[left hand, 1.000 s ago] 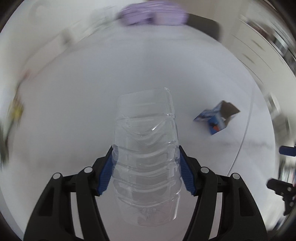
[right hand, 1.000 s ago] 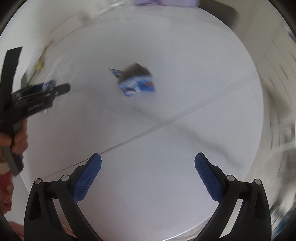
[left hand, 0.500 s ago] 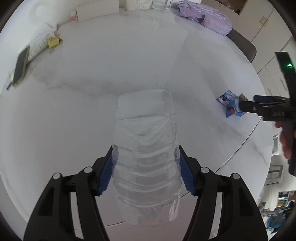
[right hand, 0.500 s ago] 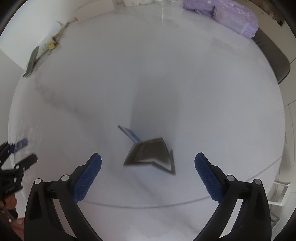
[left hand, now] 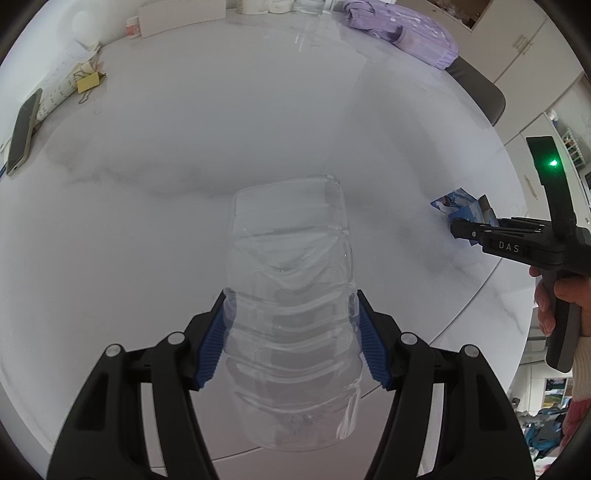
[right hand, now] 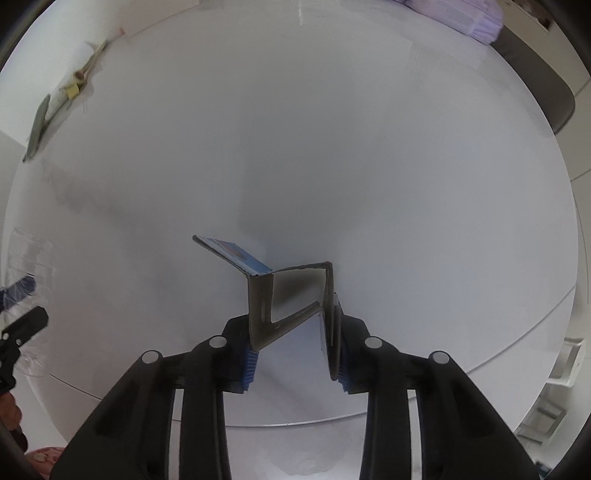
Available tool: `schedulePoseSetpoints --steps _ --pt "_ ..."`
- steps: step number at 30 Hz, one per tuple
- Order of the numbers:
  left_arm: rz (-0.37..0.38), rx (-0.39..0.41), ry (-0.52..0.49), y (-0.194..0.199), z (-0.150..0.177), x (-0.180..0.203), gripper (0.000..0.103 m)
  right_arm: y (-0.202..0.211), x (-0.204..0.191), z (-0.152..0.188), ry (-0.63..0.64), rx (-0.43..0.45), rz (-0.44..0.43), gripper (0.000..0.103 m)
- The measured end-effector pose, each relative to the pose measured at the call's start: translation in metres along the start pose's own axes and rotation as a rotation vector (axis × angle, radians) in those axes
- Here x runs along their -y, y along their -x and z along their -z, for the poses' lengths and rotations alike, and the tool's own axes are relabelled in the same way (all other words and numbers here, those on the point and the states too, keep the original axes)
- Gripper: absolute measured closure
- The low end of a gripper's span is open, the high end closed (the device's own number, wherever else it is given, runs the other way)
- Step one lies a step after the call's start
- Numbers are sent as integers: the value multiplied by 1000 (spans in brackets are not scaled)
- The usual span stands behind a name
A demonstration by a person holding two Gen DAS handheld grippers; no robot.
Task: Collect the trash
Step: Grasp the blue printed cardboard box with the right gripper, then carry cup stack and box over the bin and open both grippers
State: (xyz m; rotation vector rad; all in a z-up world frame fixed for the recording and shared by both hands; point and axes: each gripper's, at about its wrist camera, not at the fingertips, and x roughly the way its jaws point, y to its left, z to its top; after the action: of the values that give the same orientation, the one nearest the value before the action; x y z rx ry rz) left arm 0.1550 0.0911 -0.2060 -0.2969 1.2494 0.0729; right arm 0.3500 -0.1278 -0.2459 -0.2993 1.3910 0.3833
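Note:
My left gripper is shut on a clear, crumpled plastic bottle and holds it above the white marble table. My right gripper is shut on an opened blue and white carton, with its blue pads pressing the carton's two side walls. The carton's flap sticks out to the left. In the left wrist view the right gripper shows at the right with the carton at its tips. The left gripper and bottle show at the left edge of the right wrist view.
A phone, papers with a yellow note and a white box lie along the table's far left and back edge. A purple bag lies at the back right, with a dark chair beside the table.
My right gripper has moved down onto the carton and closed on it. My left gripper has kept hold of the bottle and barely moved.

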Motion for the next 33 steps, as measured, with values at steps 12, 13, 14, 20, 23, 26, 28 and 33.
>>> schedulePoseSetpoints --steps 12,13,14,20,23,26,28,33 --pt "13 63 -96 37 9 31 41 91 -16 61 -133 195 -97 70" --pt "12 74 -107 43 13 36 41 102 -17 75 -140 211 -105 70" --pt "12 87 -121 50 18 43 41 111 -18 87 -145 227 -111 70" --pt "33 139 -213 89 60 91 41 168 -19 169 -174 328 -121 69" --pt "57 149 -264 105 90 121 41 186 -16 216 -192 372 -120 69" --pt "95 140 -311 116 121 152 41 205 -1 275 -229 403 -116 69" --pt "139 120 -331 121 144 172 41 211 13 315 -260 410 -110 67" --pt "175 81 -399 124 200 217 41 194 37 406 -331 342 -62 65"
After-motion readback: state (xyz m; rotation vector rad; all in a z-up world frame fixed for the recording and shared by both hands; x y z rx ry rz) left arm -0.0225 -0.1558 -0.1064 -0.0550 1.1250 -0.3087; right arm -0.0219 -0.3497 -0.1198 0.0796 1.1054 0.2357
